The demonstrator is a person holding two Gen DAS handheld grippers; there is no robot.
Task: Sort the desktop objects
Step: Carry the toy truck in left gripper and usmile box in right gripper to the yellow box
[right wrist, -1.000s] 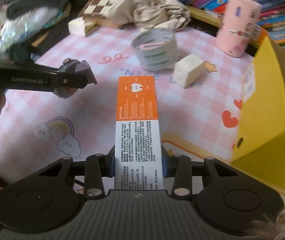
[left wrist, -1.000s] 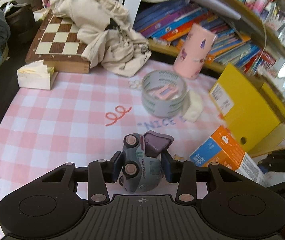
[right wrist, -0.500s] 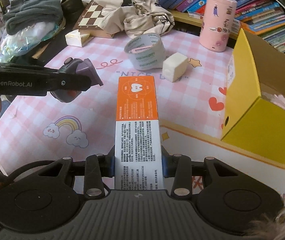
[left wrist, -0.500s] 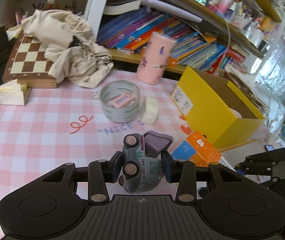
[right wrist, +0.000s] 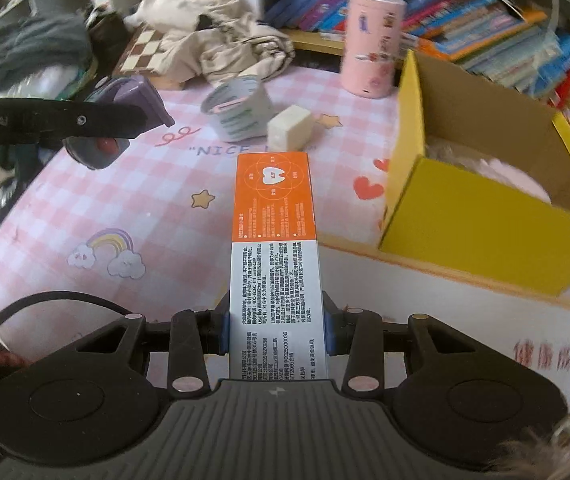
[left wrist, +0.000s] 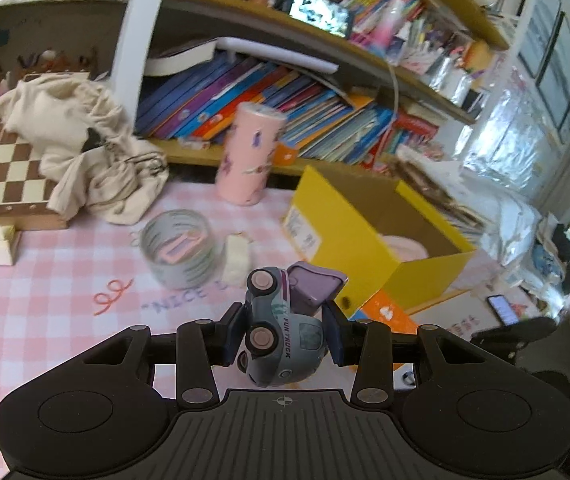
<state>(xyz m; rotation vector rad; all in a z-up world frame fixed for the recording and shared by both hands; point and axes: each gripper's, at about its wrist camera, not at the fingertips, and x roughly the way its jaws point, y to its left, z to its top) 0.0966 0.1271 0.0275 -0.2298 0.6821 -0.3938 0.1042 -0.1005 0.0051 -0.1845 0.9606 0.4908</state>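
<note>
Home study corner: crammed bookshelf [left wrist: 285,92], chessboard [left wrist: 9,172], pink gingham tablecloth [right wrist: 97,200].

Both handheld tools share one build: a matte black body with a ribbed centre panel at the near edge, flanked by two rounded lobes, each bearing a shallow circular dimple. A small crosshair mark sits at the panel's far edge. Black linkage bars carry pale round pivot pins and end in dark blue pads on the left gripper [left wrist: 283,336] and brighter blue pads on the right gripper [right wrist: 276,326]. Seen sideways from the right wrist, the left tool's black finger carries white lettering reading "Robot.AI", and a black cable loops at the near left.
</note>
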